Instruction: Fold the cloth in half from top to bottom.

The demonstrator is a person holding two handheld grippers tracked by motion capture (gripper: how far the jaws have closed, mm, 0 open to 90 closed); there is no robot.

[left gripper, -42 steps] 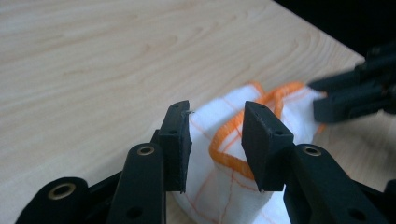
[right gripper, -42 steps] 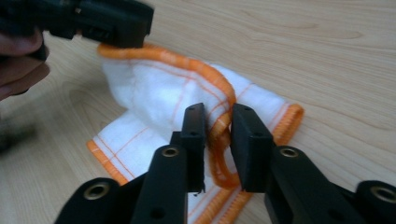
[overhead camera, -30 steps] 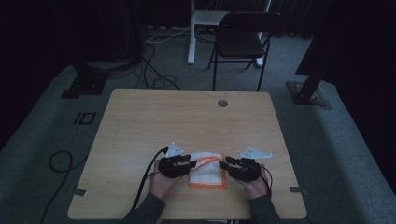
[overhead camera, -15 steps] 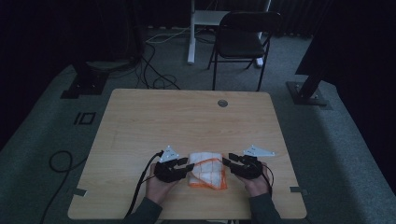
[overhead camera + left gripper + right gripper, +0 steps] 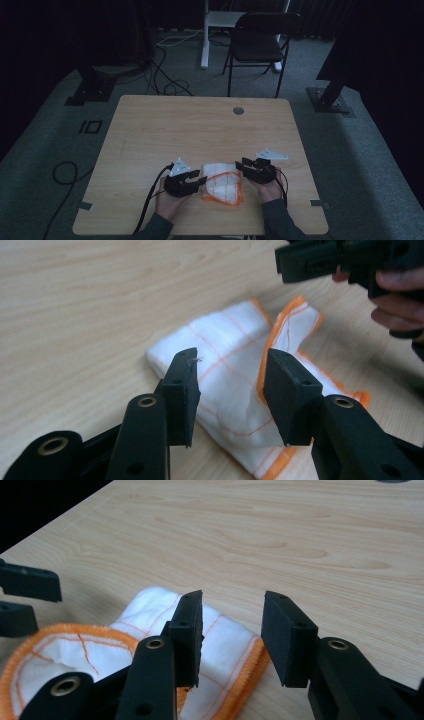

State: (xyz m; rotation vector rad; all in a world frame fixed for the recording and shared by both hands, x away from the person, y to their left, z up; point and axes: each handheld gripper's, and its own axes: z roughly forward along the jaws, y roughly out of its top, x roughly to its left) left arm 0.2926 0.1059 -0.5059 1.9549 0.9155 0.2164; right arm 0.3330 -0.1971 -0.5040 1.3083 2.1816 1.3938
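Since a second ago the cloth [image 5: 223, 185] got bunched up, and the left gripper [image 5: 201, 180] fingers have been spreading. From the high view it lies on the bench [image 5: 200, 130] between both grippers (near edge). Left gripper view: fingers [image 5: 182, 390] released, cloth behind them. Right gripper [image 5: 232, 630] view: also released, nothing pinched.

Left tool [image 5: 199, 181] just opening wider — right tool [image 5: 243, 164] gaping too, both low.

Two black handheld grippers, grey sleeves
Left gripper [image 5: 199, 181] and right gripper [image 5: 242, 164]: blocky jaws, brass-ringed holes behind the fingertips, grey triangular plates, trailing black cables
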